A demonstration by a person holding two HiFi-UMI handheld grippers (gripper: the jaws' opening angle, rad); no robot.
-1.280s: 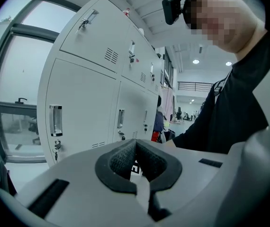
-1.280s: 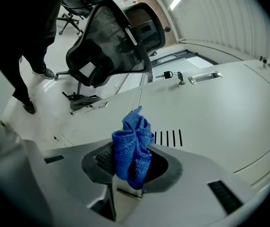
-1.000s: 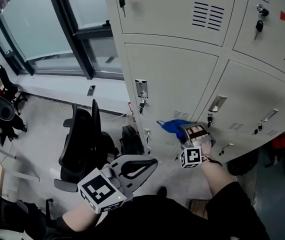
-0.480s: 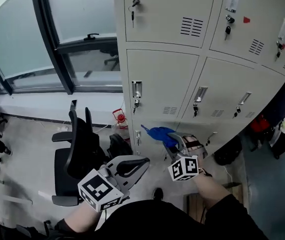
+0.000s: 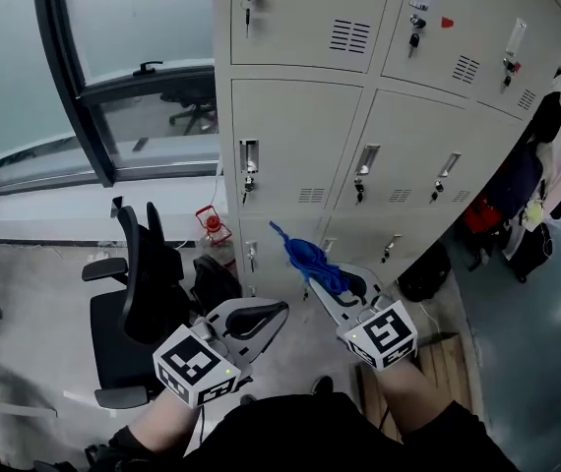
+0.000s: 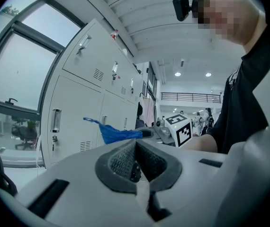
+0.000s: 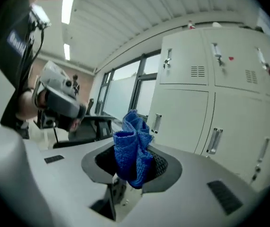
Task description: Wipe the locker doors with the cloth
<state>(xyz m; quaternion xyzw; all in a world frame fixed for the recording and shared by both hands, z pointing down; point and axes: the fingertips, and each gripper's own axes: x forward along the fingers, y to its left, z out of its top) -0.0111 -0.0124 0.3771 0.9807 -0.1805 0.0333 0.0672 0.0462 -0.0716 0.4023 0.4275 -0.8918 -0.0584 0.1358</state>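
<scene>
Head view is showing the right gripper point(image 5: 332, 285) clamping a bunched blue cloth point(image 5: 310, 257) at centre frame, apparently not touching the locker doors point(image 5: 295, 141) filling the upper half. The left gripper point(image 5: 258, 319) is idling at lower left, jaws together on nothing. Risk noted: loose folds dragging across a door may be catching on the protruding handles point(image 5: 249, 157), which would pull the cloth out of the grip.

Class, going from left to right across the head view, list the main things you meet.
window → black office chair → left gripper → blue cloth → hanging clothes
</scene>
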